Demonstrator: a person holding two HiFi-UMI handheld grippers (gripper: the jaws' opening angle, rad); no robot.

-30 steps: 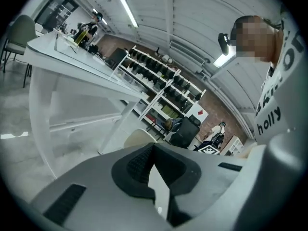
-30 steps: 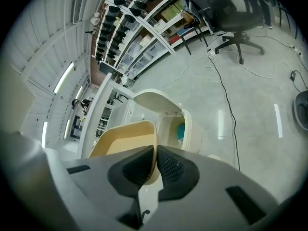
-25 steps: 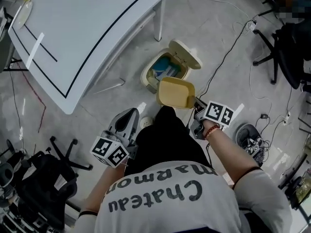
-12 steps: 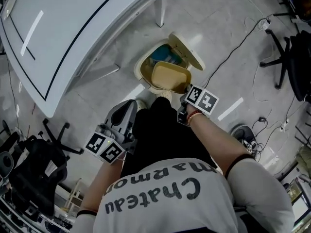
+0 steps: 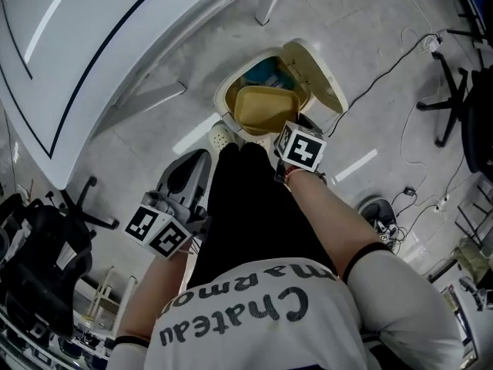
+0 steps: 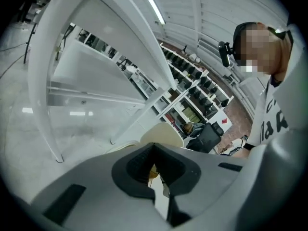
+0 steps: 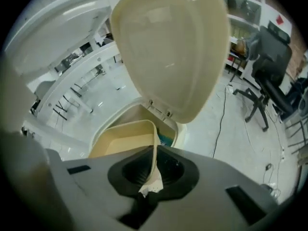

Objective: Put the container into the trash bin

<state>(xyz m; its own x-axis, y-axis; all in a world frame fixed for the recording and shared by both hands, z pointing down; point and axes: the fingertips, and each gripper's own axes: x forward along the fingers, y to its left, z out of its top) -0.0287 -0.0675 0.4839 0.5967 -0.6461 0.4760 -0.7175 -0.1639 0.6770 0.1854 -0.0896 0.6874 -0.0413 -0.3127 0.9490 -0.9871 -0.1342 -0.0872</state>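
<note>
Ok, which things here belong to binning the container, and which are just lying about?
In the job:
container, held by the right gripper
trash bin, its lid open

Lying about:
white table
black office chair
left gripper, shut and empty

container [image 5: 266, 108] — matt tan plastic; smooth | trash bin [image 5: 317, 75] — cream plastic, slight sheen | floor [image 5: 154, 141] glossy, polished
</note>
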